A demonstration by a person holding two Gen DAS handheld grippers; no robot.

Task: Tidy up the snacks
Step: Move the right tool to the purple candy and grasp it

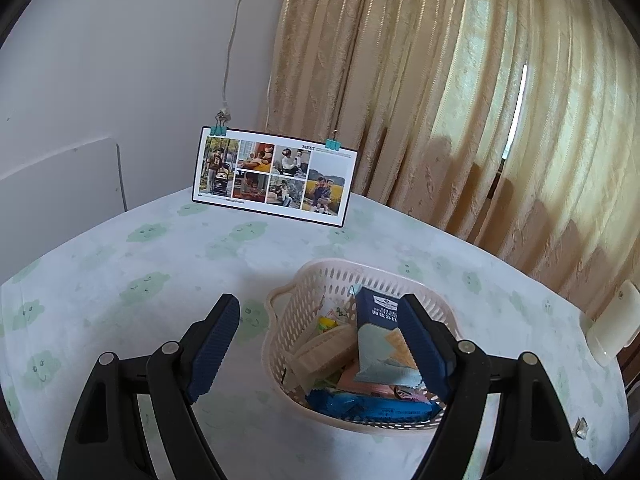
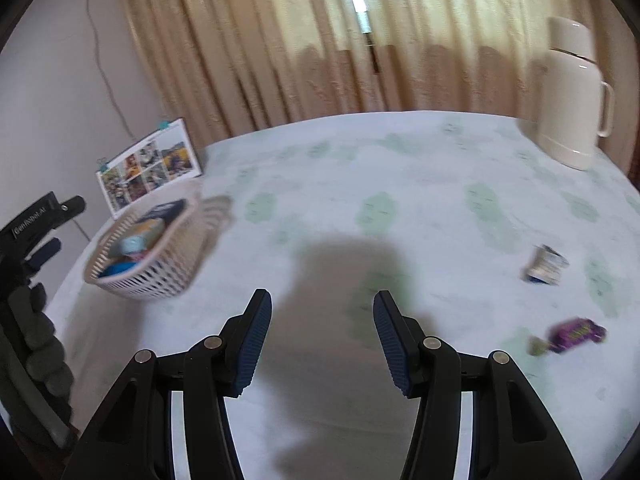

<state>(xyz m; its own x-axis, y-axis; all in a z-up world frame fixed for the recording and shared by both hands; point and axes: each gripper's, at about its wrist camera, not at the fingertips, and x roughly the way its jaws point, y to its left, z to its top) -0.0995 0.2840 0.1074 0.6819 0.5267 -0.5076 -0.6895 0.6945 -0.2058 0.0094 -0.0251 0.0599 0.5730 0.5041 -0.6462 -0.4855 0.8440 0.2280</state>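
Your left claw [image 1: 320,340] stands wide over the near side of the basket [image 1: 304,280], its jaws apart: one pad hangs over bare cloth to the left of the rim, the other over the basket's right side, in front of a dark blue packet [image 1: 378,312]. Whether that pad touches the packet, you cannot tell from here; nothing is pinched between the pads.

The basket sits on the bench [image 1: 160,264], which wears a pale cloth with green cloud prints. Inside lie several wrapped snacks: the upright blue packet, a bright blue wrapper [image 1: 360,406] along the near wall, and pink and yellow ones beneath.

Your right claw [image 2: 322,320] hovers over open cloth with its jaws partly apart and nothing between them. To its right, two snacks remain loose on the bench: a purple wrapper [image 2: 576,332] near the edge and a white-and-blue wrapper [image 2: 546,266] a little farther back, well apart from the basket.

A photo card [image 1: 272,176] with clips leans at the wall behind the basket. A cream flask [image 2: 568,96] stands at the far right corner.
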